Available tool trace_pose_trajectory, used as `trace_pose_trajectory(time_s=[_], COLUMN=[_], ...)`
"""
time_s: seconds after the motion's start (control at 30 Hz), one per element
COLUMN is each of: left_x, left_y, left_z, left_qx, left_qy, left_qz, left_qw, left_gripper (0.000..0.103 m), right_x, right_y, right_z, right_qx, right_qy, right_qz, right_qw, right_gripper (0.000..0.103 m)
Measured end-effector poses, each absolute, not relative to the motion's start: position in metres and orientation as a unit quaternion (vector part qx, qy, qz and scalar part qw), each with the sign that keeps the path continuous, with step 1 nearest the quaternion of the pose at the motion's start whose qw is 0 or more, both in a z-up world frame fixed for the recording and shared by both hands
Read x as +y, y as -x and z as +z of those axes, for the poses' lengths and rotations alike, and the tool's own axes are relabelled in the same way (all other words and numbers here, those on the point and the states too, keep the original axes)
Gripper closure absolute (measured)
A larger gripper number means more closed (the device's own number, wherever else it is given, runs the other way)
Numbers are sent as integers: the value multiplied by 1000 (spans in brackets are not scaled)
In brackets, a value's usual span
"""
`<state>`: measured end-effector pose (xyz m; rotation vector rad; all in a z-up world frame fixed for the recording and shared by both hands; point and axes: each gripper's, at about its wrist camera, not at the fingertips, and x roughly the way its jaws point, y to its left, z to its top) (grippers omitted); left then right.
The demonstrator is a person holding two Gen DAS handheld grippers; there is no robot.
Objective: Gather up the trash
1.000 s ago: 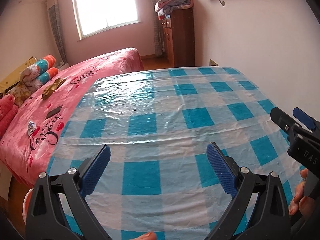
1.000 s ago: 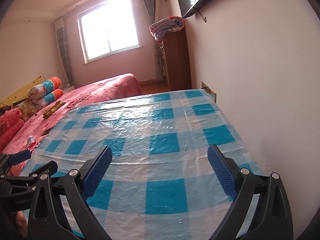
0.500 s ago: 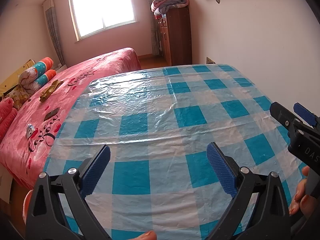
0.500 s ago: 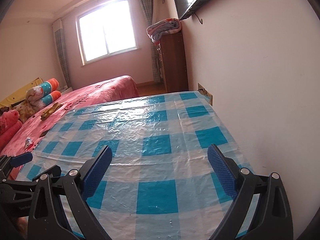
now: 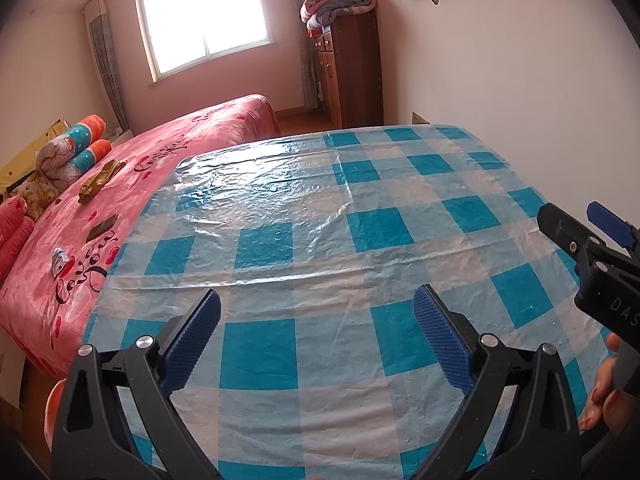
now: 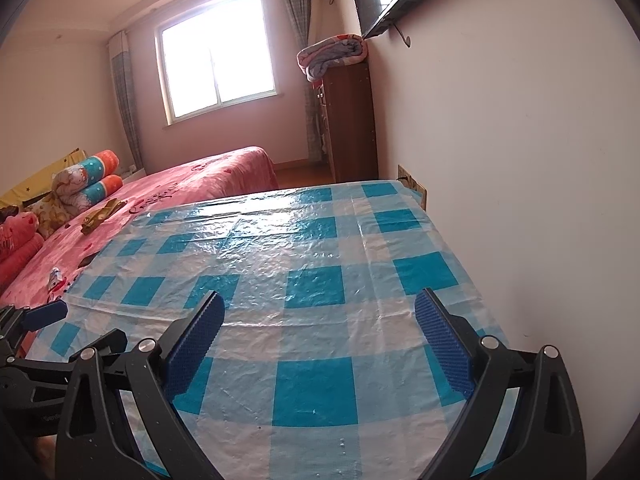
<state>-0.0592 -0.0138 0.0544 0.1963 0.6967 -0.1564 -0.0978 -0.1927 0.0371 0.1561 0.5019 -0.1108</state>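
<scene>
Left claw (image 5: 316, 336) spread wide, pinching nothing, held low over the checked cloth (image 5: 320, 240). Right claw (image 6: 320, 340) likewise spread and bare, just beside, near the wall. Probably poised for a first grab. No trash on the cloth; likeliest targets on the pink bed (image 5: 80, 280): a small wrapper (image 5: 59, 261), a dark flat scrap (image 5: 101, 227), a gold bundle (image 5: 98, 181).

tablecloth (image 5: 320, 240): bare ahead | wall (image 6: 520, 200): blocks right side
</scene>
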Motion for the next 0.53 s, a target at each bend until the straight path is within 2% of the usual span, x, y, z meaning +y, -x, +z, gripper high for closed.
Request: trace_pose_trajectory(time_s=[0.23,0.53], left_x=[-8,1], left_y=[42,6], left_z=[38,6], left_qx=[376,457], left_qy=[-83,-55], left_qz=[-78,-54], left_qw=[920,886], left_gripper=[6,6], right_x=[-191,-176], right_y=[88,49], right_z=[31,6], right_qx=[272,382], right_qy=[-81,-56], right_qz=[-48,-30], right_qw=[958,922], right_gripper=[8,8])
